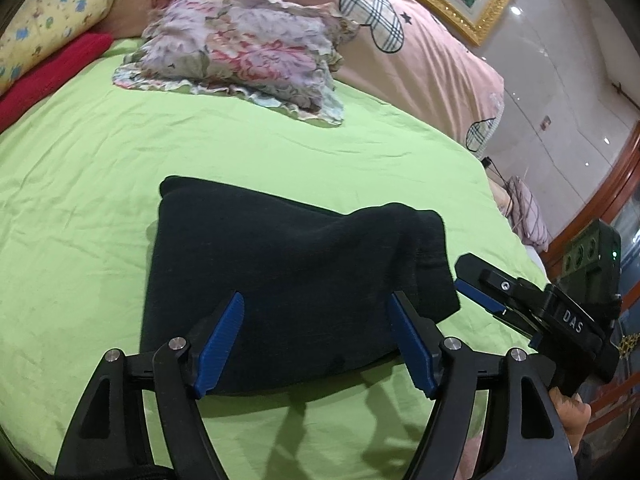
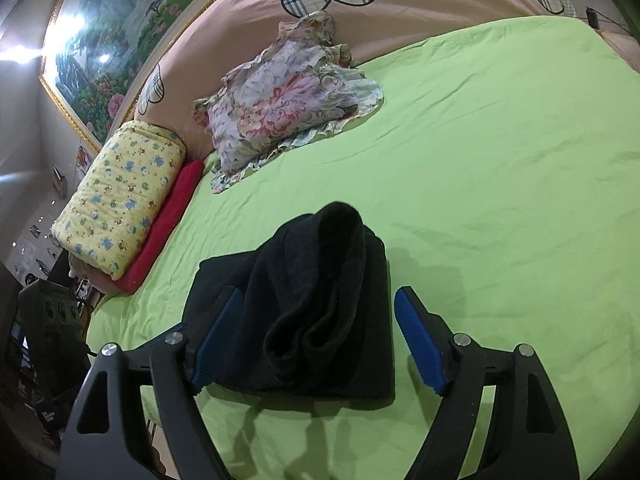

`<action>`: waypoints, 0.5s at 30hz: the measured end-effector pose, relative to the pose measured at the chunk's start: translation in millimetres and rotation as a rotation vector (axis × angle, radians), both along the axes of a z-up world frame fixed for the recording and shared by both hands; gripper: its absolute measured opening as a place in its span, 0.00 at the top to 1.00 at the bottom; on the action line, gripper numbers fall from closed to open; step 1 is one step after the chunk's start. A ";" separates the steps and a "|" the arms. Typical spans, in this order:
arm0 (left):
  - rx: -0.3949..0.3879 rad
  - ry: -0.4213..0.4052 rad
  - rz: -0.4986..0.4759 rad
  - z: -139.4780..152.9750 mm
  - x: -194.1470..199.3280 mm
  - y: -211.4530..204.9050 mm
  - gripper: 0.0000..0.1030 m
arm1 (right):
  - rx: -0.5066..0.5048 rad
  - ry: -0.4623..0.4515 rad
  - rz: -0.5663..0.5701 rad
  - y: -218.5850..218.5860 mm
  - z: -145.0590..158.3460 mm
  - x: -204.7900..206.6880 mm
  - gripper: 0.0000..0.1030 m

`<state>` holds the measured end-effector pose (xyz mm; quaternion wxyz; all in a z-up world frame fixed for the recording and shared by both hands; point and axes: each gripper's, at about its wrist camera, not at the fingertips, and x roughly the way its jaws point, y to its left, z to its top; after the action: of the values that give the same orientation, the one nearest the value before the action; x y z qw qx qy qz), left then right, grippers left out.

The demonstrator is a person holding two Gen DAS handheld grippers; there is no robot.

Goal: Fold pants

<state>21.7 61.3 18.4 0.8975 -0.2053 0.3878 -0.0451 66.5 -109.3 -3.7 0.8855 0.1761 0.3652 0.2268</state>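
The black pants (image 1: 288, 276) lie folded in a thick bundle on the green bed sheet (image 1: 100, 184). My left gripper (image 1: 318, 304) is open, its blue pads on either side of the bundle's near end, above it. The right gripper (image 1: 476, 288) shows at the right of this view, beside the bundle's right edge. In the right wrist view the pants (image 2: 304, 312) lie with a rolled cuff end on top. My right gripper (image 2: 320, 300) is open, its jaws straddling the bundle, holding nothing.
A floral pillow (image 1: 244, 52) lies at the head of the bed against a pink duvet (image 1: 424, 40). A yellow patterned quilt (image 2: 120, 196) sits on a red folded blanket (image 2: 168, 216) at the side. The sheet (image 2: 500, 200) spreads around the pants.
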 end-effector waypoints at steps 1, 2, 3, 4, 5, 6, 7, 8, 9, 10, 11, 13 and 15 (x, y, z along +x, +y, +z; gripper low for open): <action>-0.001 0.001 0.002 -0.4 -0.2 0.0 0.28 | 0.001 0.001 0.002 -0.1 -0.7 -0.6 0.23; -0.002 0.002 0.006 -1.0 -0.6 1.8 0.27 | 0.003 0.002 0.006 -0.1 -1.2 -1.0 0.23; -0.004 0.003 0.009 -1.7 -0.9 3.3 0.27 | 0.003 0.002 0.009 0.5 -1.4 -1.8 0.23; -0.006 0.005 0.010 -2.2 -1.0 4.4 0.27 | 0.000 0.003 0.007 0.6 -1.5 -2.3 0.23; -0.009 0.006 0.011 -2.9 -1.3 5.6 0.26 | -0.005 0.004 0.005 0.7 -1.6 -2.9 0.23; -0.010 0.007 0.013 -3.4 -1.5 6.3 0.26 | -0.009 0.007 0.002 0.4 -2.0 -3.2 0.23; -0.010 0.008 0.015 -3.9 -1.6 7.2 0.26 | -0.007 0.008 0.001 0.9 -1.9 -4.0 0.23; -0.012 0.008 0.017 -4.4 -1.4 8.3 0.26 | -0.005 0.010 0.000 1.1 -2.0 -4.1 0.23; -0.012 0.009 0.018 -4.7 -1.6 8.7 0.25 | -0.004 0.013 -0.001 1.4 -2.7 -4.2 0.23; -0.010 0.011 0.020 -5.4 -2.2 9.3 0.25 | -0.003 0.016 0.001 2.0 -3.2 -4.1 0.23; -0.008 0.012 0.022 -6.0 -2.2 10.4 0.25 | -0.002 0.018 0.002 2.9 -3.6 -4.6 0.23; -0.006 0.012 0.027 -7.3 -2.0 13.4 0.24 | -0.001 0.023 0.004 5.1 -4.1 -3.1 0.23; -0.005 0.013 0.033 -8.4 -3.2 15.6 0.24 | -0.005 0.028 0.001 7.2 -5.4 -2.6 0.23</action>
<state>18.5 77.0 10.0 0.8950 -0.2142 0.3900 -0.0302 63.9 -102.0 -9.1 0.8805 0.1770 0.3783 0.2241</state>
